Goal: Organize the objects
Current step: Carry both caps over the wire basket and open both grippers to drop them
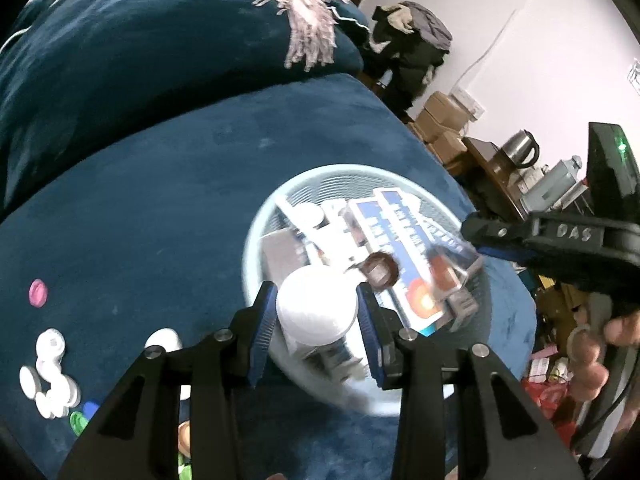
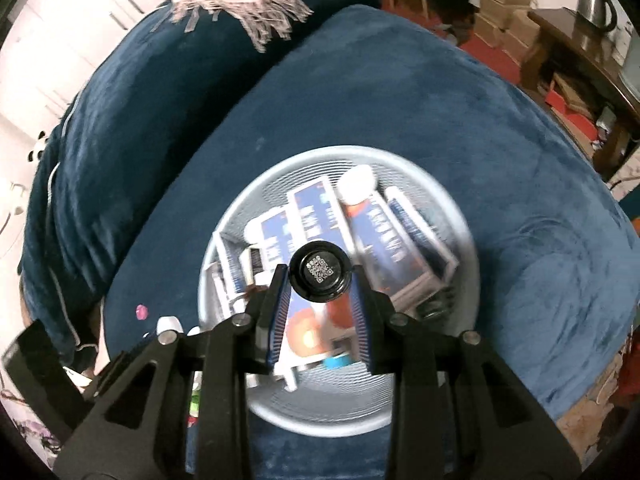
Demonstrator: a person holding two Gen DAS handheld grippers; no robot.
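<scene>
here the left gripper (image 1: 318,312) is clamped on a white-capped bottle (image 1: 317,312), and the right gripper (image 2: 320,280) is closed on a small black round item (image 2: 319,276) bearing a qr code. just beyond and below both sits a pale blue mesh basket (image 2: 404,168) holding blue and white boxes (image 1: 404,240). farther left, loose bottle caps (image 1: 52,376) lie on the blue cushion (image 1: 160,200).

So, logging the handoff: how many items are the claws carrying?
2: a white-capped bottle in the left claw, a black-capped one in the right claw, both above the basket.
</scene>
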